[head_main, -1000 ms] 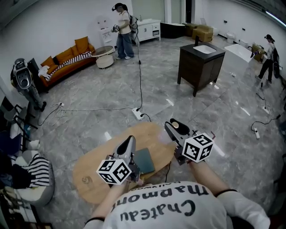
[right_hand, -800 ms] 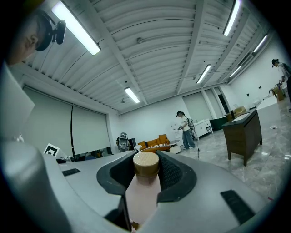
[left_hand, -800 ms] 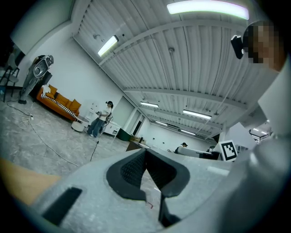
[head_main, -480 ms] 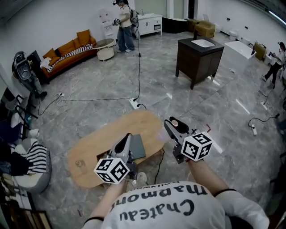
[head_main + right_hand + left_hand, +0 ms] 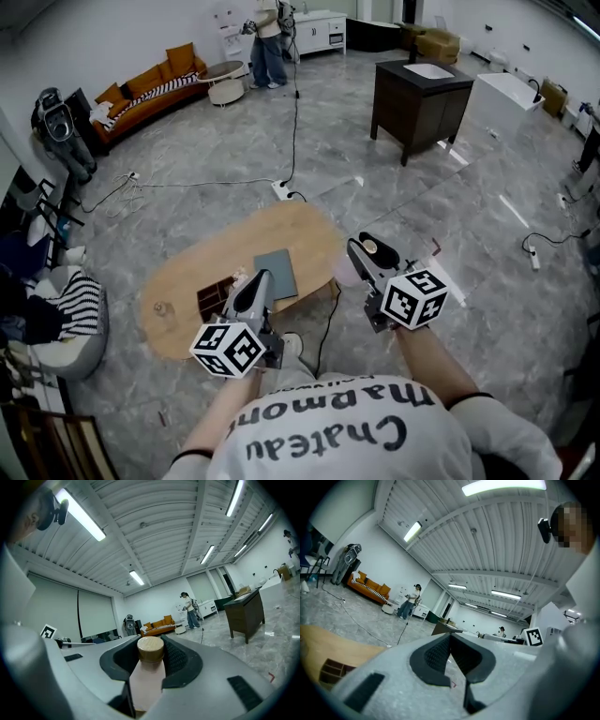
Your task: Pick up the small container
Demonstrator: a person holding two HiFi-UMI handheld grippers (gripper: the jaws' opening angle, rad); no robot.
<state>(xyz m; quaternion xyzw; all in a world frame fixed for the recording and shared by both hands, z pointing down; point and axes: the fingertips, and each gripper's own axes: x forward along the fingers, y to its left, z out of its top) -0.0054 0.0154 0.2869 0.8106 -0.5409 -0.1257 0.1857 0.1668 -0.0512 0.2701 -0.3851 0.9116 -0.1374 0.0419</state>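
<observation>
My right hand-held gripper (image 5: 151, 651) is clenched on the small container (image 5: 147, 679), a pale pink bottle with a round wooden cap (image 5: 150, 649). The cap stands up between the dark pads, and the grip looks the same as a second ago. The container is off the bench, in the air past its near right end.

My left hand-held gripper (image 5: 450, 638) is clamped shut on nothing, its pads meeting at the tip.

A second ago the left one hung over the wooden bench (image 5: 202, 255), right above the dark grey pad (image 5: 275, 273). Now both grippers have come back toward me, and the left tip sits just at the bench's near edge. The pad lies fully uncovered. A brown tray with compartments (image 5: 214, 298), hidden before, shows beside it. The bench sits higher in the head view. The person (image 5: 269, 37) across the grey floor (image 5: 281, 141) is cut by the top edge.
</observation>
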